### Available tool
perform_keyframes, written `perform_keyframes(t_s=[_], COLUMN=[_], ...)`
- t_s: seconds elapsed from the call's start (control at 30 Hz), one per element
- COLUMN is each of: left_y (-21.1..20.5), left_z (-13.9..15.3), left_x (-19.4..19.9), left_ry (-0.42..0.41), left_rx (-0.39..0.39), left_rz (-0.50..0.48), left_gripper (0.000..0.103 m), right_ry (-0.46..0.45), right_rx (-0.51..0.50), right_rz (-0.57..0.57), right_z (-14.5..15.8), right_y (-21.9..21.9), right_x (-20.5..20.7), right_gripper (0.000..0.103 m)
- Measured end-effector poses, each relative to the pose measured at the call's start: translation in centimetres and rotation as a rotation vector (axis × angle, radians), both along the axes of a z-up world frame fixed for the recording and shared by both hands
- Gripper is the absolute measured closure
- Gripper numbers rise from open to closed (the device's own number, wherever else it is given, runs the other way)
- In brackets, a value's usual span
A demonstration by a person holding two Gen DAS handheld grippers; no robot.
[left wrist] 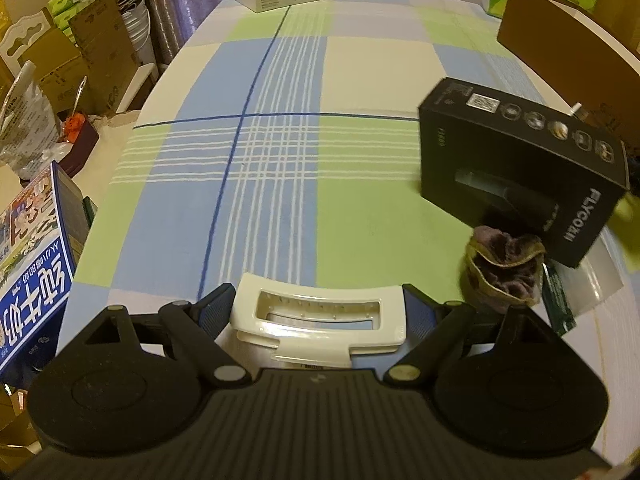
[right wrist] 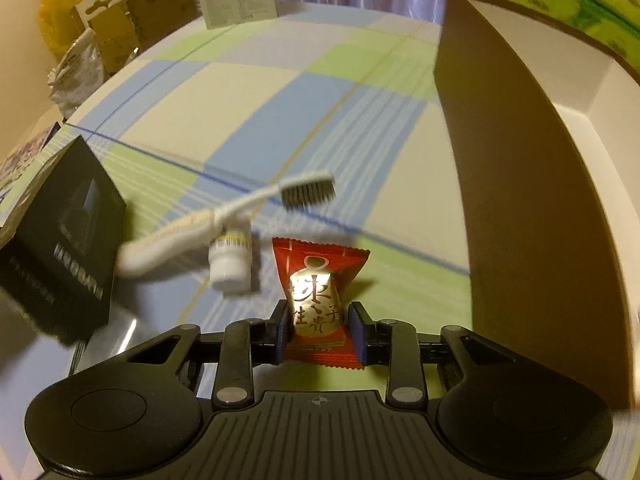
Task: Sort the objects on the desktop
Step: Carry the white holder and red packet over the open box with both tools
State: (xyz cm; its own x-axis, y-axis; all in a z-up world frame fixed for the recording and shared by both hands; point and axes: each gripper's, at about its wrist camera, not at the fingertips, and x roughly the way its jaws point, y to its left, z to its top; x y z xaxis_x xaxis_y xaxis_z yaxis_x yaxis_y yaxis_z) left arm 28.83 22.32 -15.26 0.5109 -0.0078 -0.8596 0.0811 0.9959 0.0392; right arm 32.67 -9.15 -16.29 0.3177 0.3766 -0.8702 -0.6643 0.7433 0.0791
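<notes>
A red candy packet (right wrist: 320, 300) is pinched at its lower half by the right gripper (right wrist: 322, 330), held above the surface (right wrist: 248, 92) beside the brown box (right wrist: 520, 200). Light, crinkly, slippery film is judged; a mid-body hold suits. A white plastic clip (left wrist: 320, 320) is clamped by the left gripper (left wrist: 320, 312); stiff.

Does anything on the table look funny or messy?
Yes. The toothbrush lies slanted across a tipped-over white bottle, and a cloth sits crumpled against the black box.
</notes>
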Motion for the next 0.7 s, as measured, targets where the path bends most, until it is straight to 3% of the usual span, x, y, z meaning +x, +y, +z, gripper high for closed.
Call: perform_keyframes(t_s=[0.33, 0.7], left_y=[-2.6, -9.0], left_z=[2.3, 8.5], left_x=[-2.9, -5.3], left_ry=[-0.026, -0.137], left_rx=[-0.023, -0.047], left_rz=[-0.035, -0.172], left_gripper=[0.018, 0.018], right_ry=[0.062, 0.065], right_rx=[0.048, 0.093], right_rz=[-0.025, -0.041], right_z=[2.2, 6.0], right_y=[-4.7, -8.7], right_x=[-3.7, -6.7], right_gripper=[0.075, 0.075])
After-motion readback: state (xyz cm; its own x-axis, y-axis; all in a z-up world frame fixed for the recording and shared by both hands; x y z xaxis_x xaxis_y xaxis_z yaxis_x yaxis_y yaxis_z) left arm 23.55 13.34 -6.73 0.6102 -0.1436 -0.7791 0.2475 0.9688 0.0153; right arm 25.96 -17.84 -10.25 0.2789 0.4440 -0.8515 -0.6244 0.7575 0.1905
